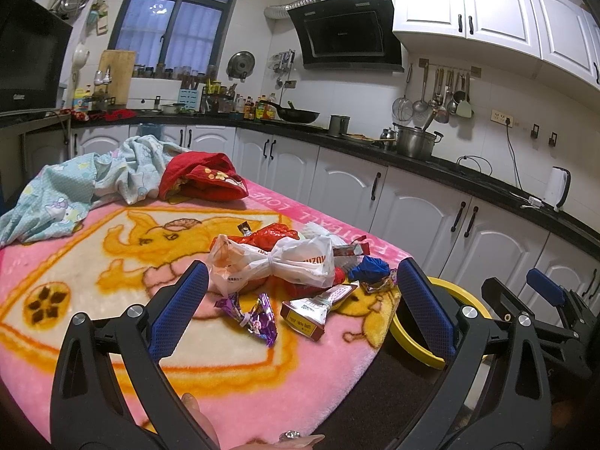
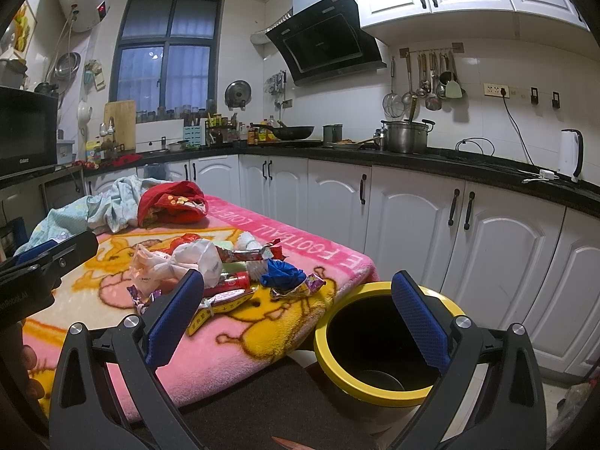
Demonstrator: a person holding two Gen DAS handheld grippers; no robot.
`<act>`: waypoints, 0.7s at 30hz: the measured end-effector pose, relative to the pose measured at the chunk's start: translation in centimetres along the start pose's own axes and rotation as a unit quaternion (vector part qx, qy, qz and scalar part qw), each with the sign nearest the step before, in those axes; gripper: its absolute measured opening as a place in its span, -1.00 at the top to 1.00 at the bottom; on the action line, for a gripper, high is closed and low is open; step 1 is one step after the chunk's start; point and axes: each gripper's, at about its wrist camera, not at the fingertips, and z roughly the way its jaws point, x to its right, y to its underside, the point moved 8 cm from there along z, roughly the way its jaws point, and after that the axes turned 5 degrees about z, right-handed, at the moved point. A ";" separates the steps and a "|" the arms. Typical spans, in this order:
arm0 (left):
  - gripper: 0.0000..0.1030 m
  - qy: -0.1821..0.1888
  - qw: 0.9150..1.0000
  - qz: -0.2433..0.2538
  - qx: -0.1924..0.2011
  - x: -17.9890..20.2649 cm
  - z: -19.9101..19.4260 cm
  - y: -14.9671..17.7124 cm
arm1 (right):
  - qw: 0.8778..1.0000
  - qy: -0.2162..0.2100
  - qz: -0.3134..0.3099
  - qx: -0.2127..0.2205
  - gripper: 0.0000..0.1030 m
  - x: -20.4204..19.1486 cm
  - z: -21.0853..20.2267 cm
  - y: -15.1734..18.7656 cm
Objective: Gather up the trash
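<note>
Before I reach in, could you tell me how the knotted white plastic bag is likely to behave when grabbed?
The white plastic bag looks thin and crumpled, so it should collapse and feel light. Its tied middle probably gives the firmest hold. Wrappers touching it may shift.

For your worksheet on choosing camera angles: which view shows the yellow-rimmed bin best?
The right wrist view: the yellow-rimmed bin shows nearly its whole rim and its dark inside, beside the blanket's corner. In the left wrist view, the bin is only an arc of rim, mostly hidden behind the left tongs.

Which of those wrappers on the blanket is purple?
The crinkled purple foil wrapper, lying nearest the left gripper; its neighbours are red, white or blue.
</note>
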 end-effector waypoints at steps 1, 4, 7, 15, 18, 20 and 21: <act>-0.79 0.000 1.000 0.000 0.000 0.0 0.0 0.0 | 1.000 0.000 0.000 0.000 -0.88 0.0 0.0 0.0; -0.79 0.001 1.000 0.000 0.001 0.0 0.0 0.0 | 1.000 0.000 0.000 0.000 -0.88 0.0 0.0 0.0; -0.79 0.001 1.000 0.000 0.001 0.0 0.0 0.0 | 1.000 -0.001 0.000 -0.001 -0.88 -0.1 0.0 0.0; -0.79 0.001 1.000 -0.002 0.000 0.0 0.0 0.0 | 1.000 -0.014 -0.009 -0.007 -0.88 -0.7 0.7 0.7; -0.79 -0.001 1.000 -0.008 -0.003 -0.1 -0.1 -0.4 | 0.999 -0.025 -0.018 -0.015 -0.88 -1.4 0.9 0.8; -0.79 -0.002 1.000 -0.013 -0.004 -0.4 0.2 -0.3 | 0.999 -0.035 -0.025 -0.024 -0.88 -2.0 1.0 0.8; -0.79 -0.003 1.000 -0.016 -0.005 -0.8 0.4 -0.2 | 0.999 -0.037 -0.027 -0.026 -0.88 -2.2 1.0 0.8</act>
